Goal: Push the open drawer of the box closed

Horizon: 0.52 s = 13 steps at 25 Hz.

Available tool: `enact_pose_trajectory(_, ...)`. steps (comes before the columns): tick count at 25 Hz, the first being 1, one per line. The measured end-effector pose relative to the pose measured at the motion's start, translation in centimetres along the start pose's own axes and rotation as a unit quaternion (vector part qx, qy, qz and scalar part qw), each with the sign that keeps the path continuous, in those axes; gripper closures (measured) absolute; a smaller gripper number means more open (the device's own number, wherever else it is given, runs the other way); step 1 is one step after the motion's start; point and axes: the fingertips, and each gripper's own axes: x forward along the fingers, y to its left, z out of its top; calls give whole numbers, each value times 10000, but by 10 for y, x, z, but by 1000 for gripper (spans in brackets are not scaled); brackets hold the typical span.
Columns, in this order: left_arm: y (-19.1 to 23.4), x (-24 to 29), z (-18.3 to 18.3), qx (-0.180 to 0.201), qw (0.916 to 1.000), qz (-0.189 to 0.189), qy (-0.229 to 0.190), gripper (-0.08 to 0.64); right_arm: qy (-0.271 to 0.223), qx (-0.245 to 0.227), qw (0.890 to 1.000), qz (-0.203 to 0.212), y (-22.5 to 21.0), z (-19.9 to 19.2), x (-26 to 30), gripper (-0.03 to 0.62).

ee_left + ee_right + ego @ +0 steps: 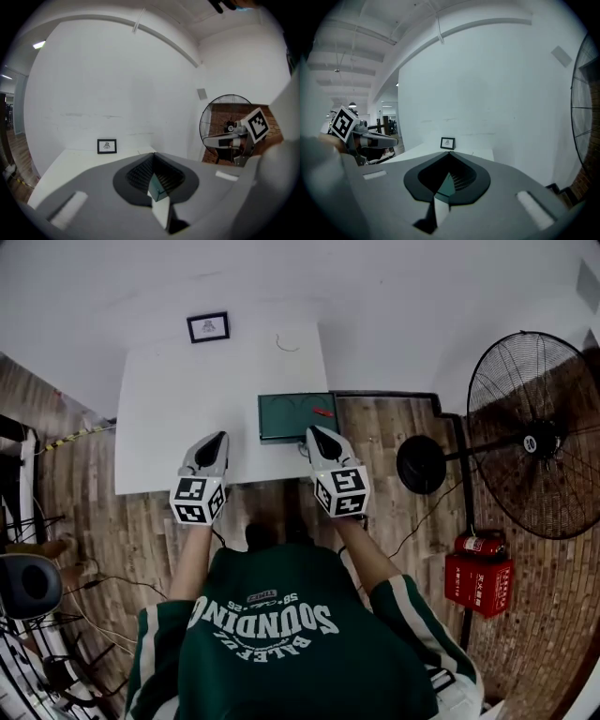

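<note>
A dark green box [291,416] sits at the front right edge of the white table [178,399], with a small red piece [323,412] on its right part. From above I cannot make out how far its drawer stands out. My right gripper [320,436] hovers at the box's front right corner, jaws shut and empty. My left gripper [215,442] hangs over the table's front edge, left of the box, also shut. In the left gripper view the jaws [153,157] meet at a point, with a sliver of the box [158,190] below. The right gripper view shows the same [449,154].
A small framed picture [208,327] stands against the wall at the table's back. A large standing fan [534,437] is to the right, with a fire extinguisher [480,545] and red case on the wooden floor. Cables run along the floor.
</note>
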Motion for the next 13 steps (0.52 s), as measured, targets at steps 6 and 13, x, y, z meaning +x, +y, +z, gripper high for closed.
enact_pose_trajectory(6, -1, -3, -2, -9, 10000, 12, 6, 508, 34, 11, 10000, 56, 6, -5, -1, 591)
enact_pose_trajectory(13, -6, 5, -5, -40, 10000, 10, 49, 508, 88, 15, 9999, 127, 3, -8, 3, 591)
